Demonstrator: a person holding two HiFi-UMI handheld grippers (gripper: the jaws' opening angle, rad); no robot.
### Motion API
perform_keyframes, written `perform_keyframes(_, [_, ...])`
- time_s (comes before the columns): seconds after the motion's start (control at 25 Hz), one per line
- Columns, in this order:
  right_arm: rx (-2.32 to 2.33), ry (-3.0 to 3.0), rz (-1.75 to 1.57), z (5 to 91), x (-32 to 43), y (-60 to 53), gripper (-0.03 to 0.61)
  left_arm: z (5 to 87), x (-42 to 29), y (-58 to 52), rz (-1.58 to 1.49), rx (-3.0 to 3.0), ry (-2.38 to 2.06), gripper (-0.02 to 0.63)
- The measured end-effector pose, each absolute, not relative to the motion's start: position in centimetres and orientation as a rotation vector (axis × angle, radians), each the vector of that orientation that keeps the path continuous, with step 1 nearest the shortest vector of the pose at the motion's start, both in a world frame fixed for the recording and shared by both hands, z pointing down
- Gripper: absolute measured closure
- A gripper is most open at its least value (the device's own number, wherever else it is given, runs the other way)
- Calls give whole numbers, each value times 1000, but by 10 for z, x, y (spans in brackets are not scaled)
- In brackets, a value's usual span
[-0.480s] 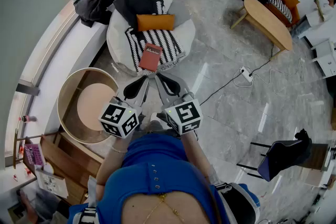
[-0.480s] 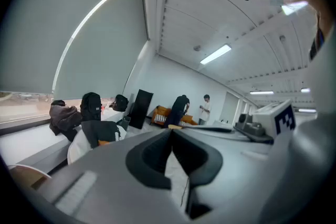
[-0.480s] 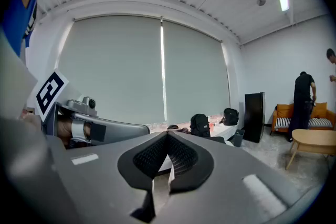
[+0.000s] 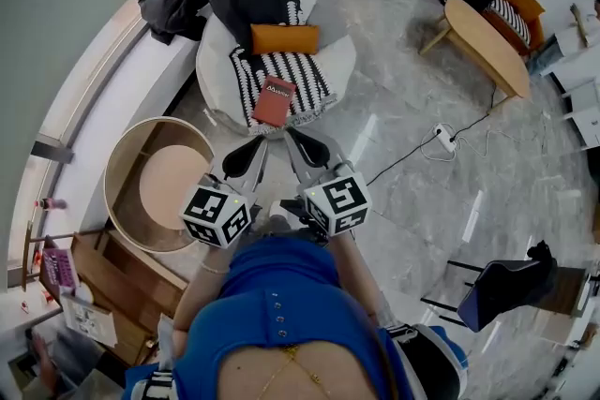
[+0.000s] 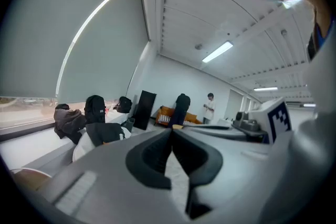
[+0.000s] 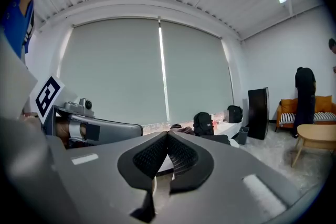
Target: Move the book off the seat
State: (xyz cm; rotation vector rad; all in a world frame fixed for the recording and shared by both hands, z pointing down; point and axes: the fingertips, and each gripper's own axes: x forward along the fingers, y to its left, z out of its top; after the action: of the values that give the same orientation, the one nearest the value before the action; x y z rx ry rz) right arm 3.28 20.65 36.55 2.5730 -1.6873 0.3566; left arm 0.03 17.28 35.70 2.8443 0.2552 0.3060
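A red book (image 4: 275, 100) lies on the striped cushion of a round white seat (image 4: 333, 66), near its front edge. An orange pillow (image 4: 283, 38) and a dark garment (image 4: 255, 0) lie further back on the seat. My left gripper (image 4: 263, 141) and my right gripper (image 4: 290, 138) are side by side just short of the seat, tips nearly together, pointing at the book. Both are shut with nothing between their jaws. In the left gripper view the left gripper (image 5: 171, 130) hides the book; the right gripper (image 6: 167, 136) shows the same in its own view.
A round wooden side table (image 4: 155, 185) stands at the left of the seat. A window ledge (image 4: 112, 98) with bags runs behind. A power strip with a cable (image 4: 441, 140) lies on the marble floor at right. An oval wooden table (image 4: 487, 47) and a black chair (image 4: 506, 288) stand farther off.
The view has shifted slightly; both grippers sit a little nearer the seat and the book. Their jaws stay shut.
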Motion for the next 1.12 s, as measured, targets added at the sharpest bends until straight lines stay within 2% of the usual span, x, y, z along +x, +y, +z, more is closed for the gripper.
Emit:
perform_keyframes(0.72, [2622,-1549,357,377,105,236,578,386,26,132,342,2821,100,611])
perform_keyframes(0.88, [2659,-1514,381,386,136,224,578,400,57,106,366,2809,96,611])
perform_keyframes(1.12, [2699,-1458,401,391,209,186,578,414,142,66,396,2795,176,611])
